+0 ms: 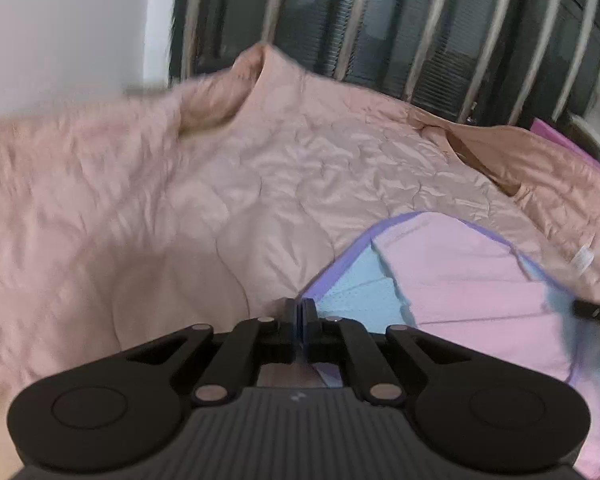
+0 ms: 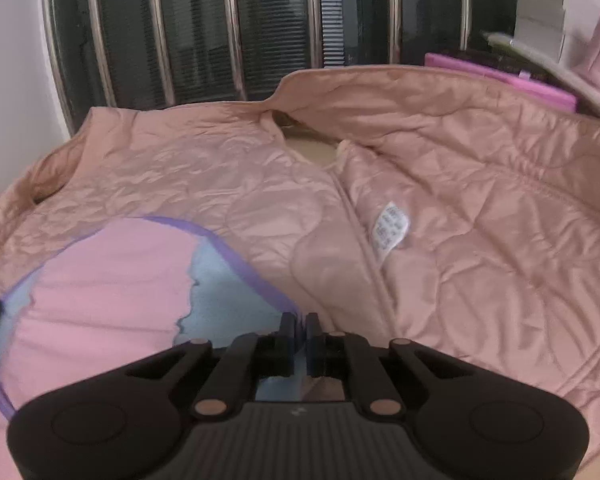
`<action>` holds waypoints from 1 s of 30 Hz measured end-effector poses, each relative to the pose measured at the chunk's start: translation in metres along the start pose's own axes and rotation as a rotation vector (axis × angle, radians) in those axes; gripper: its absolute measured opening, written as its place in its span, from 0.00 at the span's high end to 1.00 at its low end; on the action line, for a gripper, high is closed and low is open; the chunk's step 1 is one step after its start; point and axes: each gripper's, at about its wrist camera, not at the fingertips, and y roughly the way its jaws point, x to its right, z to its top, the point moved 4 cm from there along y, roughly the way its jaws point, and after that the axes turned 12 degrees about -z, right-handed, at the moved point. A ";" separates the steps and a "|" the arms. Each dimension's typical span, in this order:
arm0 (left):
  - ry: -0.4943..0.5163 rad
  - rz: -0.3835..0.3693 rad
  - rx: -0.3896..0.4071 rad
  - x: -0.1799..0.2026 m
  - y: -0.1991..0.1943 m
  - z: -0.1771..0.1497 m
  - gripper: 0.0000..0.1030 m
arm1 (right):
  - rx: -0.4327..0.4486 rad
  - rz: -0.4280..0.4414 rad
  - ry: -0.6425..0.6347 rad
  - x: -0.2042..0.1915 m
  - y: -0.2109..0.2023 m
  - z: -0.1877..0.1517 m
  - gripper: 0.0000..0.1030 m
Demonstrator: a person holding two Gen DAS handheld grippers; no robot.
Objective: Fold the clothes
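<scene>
We have a big peach quilted jacket [image 2: 480, 208] spread open across the surface, lining up, with its white care label [image 2: 392, 226] showing near the middle seam and its collar toward the barred window [image 2: 204, 32]. On top of it lies a smaller pink garment [image 2: 112, 280] with pale blue panels and a purple edge, and that is the piece we are working on.

We judge that we are at the start of a fold on the pink garment: each hand has taken 1 corner of its near edge. The next move calls for lifting both corners together and carrying them away from us, level and at the same pace, so the purple edge lands straight on the far edge without dragging the jacket underneath. The thin fabric could slip out if we pull unevenly.

The left gripper [image 1: 300, 308] has its fingers [image 1: 290, 312] drawn almost fully together at the purple corner of the pink garment, and the cloth runs right into the narrow slit between them, so we read it as pinched. The right gripper [image 2: 299, 328] has its fingers [image 2: 287, 330] nearly together too, with a thin gap; the blue panel and purple edge reach that gap, and we take them as clamped on the cloth, though the hold itself is hard to see. In the left view the tip of the right gripper shows at the garment's far side.
</scene>
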 end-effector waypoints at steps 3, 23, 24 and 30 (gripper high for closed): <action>0.013 0.035 0.011 0.005 0.005 0.003 0.60 | 0.016 0.053 0.000 -0.002 -0.008 0.001 0.72; 0.105 0.059 0.055 0.016 -0.011 0.003 0.24 | 0.006 0.238 -0.121 -0.015 -0.055 -0.021 0.52; 0.122 0.062 0.049 0.019 -0.011 0.002 0.24 | -0.001 0.226 -0.120 -0.014 -0.053 -0.022 0.64; 0.115 0.048 -0.035 0.019 0.002 -0.006 0.25 | -0.003 0.142 -0.096 -0.007 -0.052 -0.025 0.89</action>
